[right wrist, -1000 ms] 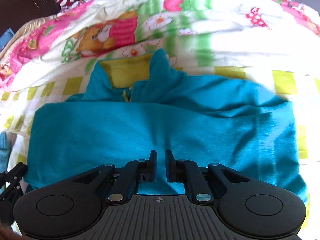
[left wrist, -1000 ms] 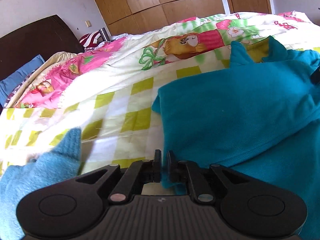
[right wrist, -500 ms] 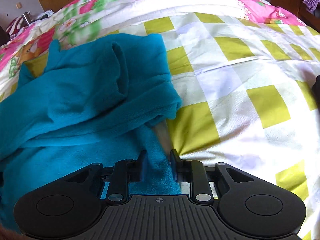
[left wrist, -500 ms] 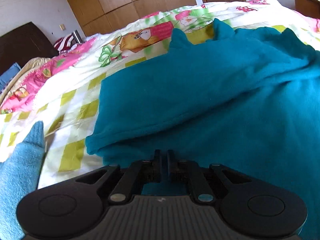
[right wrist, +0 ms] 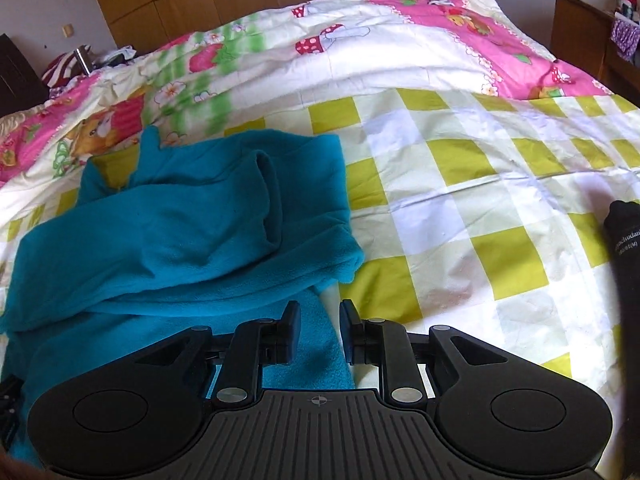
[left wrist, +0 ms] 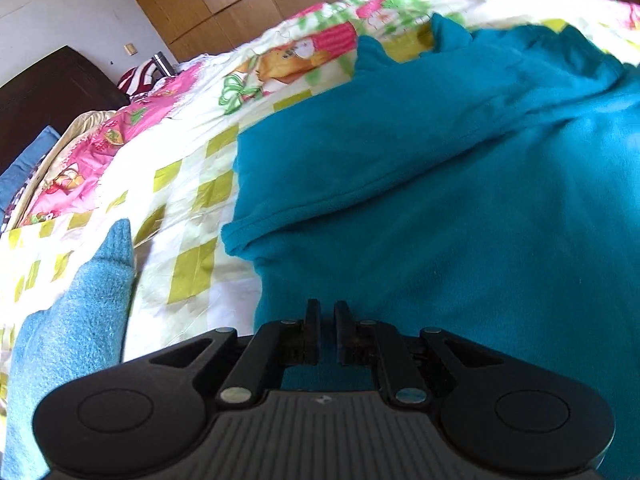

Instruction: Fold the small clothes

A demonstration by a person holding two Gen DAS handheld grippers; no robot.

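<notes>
A teal fleece garment [right wrist: 180,236] lies partly folded on the bed [right wrist: 460,184], on the yellow-and-white checked part of the quilt, with an upper layer doubled over a lower one. The left hand-held gripper [left wrist: 327,330] sits low over the garment's near left edge, its fingers drawn close with a thin gap between them; whether any fleece is pinched there cannot be told. The right hand-held gripper [right wrist: 320,334] is spread, straddling the garment's near right edge without clamping it. Left of the garment lies a light blue knitted piece [left wrist: 76,320]. Well to the garment's right, a black rolled item [right wrist: 624,248] rests on the quilt. Beyond the garment stand a dark headboard [left wrist: 48,92] and wooden wardrobe doors [right wrist: 208,4].
</notes>
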